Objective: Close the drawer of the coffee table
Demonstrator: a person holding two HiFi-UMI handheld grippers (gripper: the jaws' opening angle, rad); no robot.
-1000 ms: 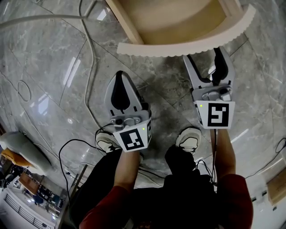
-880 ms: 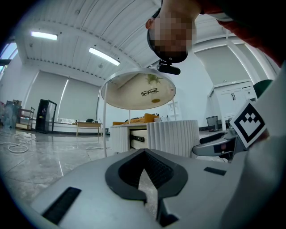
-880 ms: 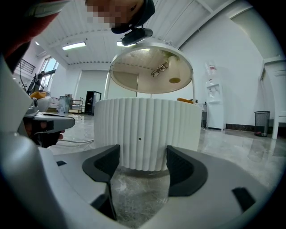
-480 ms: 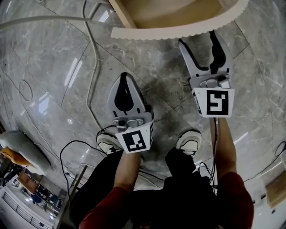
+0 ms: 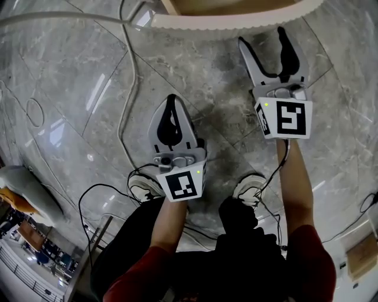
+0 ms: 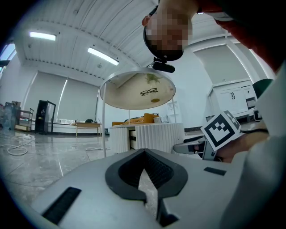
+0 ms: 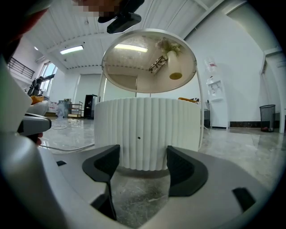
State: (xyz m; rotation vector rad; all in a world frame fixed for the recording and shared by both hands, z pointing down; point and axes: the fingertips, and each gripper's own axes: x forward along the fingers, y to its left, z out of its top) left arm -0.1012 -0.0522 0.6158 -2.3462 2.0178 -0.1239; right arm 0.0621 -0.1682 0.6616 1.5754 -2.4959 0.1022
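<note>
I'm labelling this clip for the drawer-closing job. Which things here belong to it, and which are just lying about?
Belongs to the job:
- drawer, its ribbed front
- right gripper, jaws apart, facing that front

Just lying about:
- left gripper, jaws together, idle
- white cable on the floor
- eyeglasses on the glass top

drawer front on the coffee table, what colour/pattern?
White, with vertical ribbing across the whole drawer front. It shows best in the right gripper view.
</note>
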